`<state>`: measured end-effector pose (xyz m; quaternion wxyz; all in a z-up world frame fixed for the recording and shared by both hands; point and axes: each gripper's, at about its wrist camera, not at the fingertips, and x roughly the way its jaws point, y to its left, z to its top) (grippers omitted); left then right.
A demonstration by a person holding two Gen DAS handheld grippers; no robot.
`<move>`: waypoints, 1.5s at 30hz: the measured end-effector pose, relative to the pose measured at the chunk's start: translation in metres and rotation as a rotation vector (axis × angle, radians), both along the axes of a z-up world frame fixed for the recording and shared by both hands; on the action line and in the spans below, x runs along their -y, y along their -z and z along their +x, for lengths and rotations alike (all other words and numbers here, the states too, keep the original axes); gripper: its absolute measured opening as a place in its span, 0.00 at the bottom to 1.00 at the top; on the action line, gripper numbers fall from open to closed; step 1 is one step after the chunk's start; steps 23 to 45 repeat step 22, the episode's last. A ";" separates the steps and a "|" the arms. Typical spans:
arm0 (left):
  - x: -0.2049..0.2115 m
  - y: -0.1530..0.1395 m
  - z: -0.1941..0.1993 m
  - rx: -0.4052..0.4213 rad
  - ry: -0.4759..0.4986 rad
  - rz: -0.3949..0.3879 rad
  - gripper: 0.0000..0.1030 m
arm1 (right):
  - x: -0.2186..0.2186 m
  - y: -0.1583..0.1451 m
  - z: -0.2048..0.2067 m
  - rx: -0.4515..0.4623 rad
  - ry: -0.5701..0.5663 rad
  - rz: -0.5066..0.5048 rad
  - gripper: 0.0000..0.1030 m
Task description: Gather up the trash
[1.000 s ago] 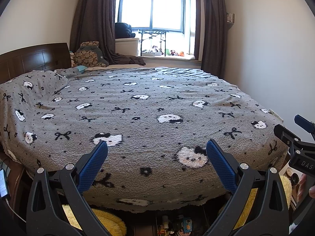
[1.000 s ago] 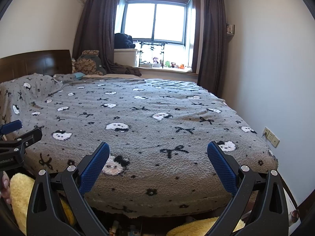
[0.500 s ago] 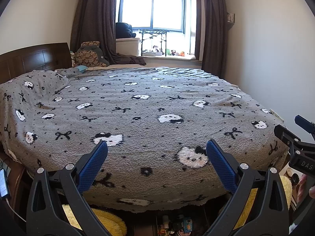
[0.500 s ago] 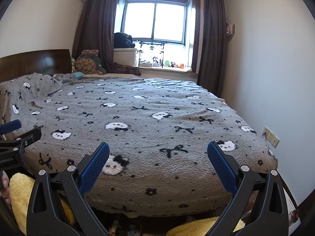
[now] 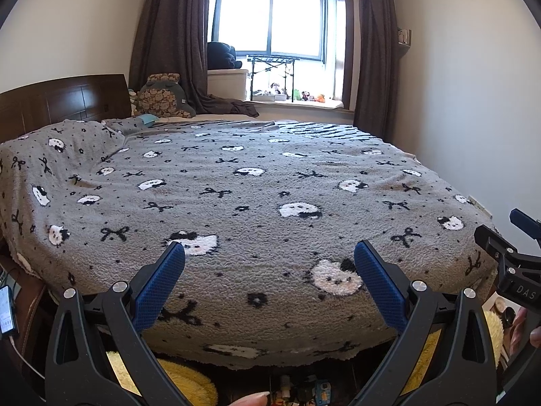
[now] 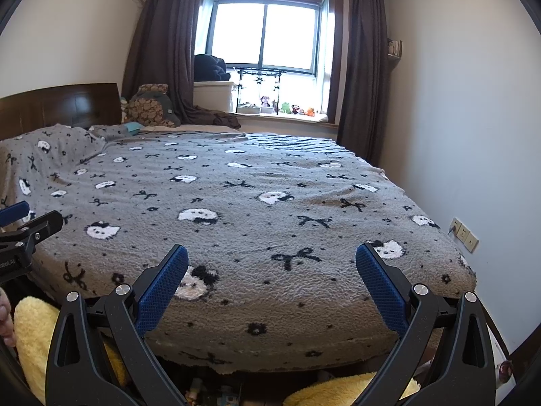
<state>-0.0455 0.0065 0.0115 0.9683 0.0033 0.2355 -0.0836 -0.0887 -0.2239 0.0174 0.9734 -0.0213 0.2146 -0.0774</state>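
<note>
both views are looking across a wide bed covered by a grey fleecy blanket [image 5: 257, 182] patterned with white cat faces and black bows, lying fairly smooth apart from a raised fold near the dark wooden headboard [image 5: 64, 101] on the left. the left gripper [image 5: 269, 257] is hovering at the foot edge with its blue textured pads spread wide and nothing between them. the right gripper [image 6: 271, 260] is hanging beside it, likewise gaping and empty. beyond the bed a bright window [image 6: 263, 34] is sitting between dark brown curtains [image 6: 159, 44], with small toy figures [image 6: 297, 109] lining the sill and a patterned plush cushion [image 5: 162, 99] resting by the headboard. plain pale walls are closing the room on both sides, and a wall socket [image 6: 465, 235] is showing low on the right. fluffy yellow fabric [image 6: 32, 328] is showing below the blanket edge. no trash is showing on the blanket; small cluttered items [image 5: 304, 390] are lying in the dark gap under the bed, too unclear to identify.
</note>
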 end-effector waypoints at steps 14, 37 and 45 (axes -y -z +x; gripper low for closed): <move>0.000 0.002 0.005 -0.022 -0.020 0.001 0.92 | 0.000 0.002 0.004 -0.016 -0.001 -0.004 0.97; -0.001 0.005 0.008 -0.041 -0.040 0.022 0.92 | 0.000 0.004 0.007 -0.026 0.002 -0.003 0.97; -0.001 0.005 0.008 -0.041 -0.040 0.022 0.92 | 0.000 0.004 0.007 -0.026 0.002 -0.003 0.97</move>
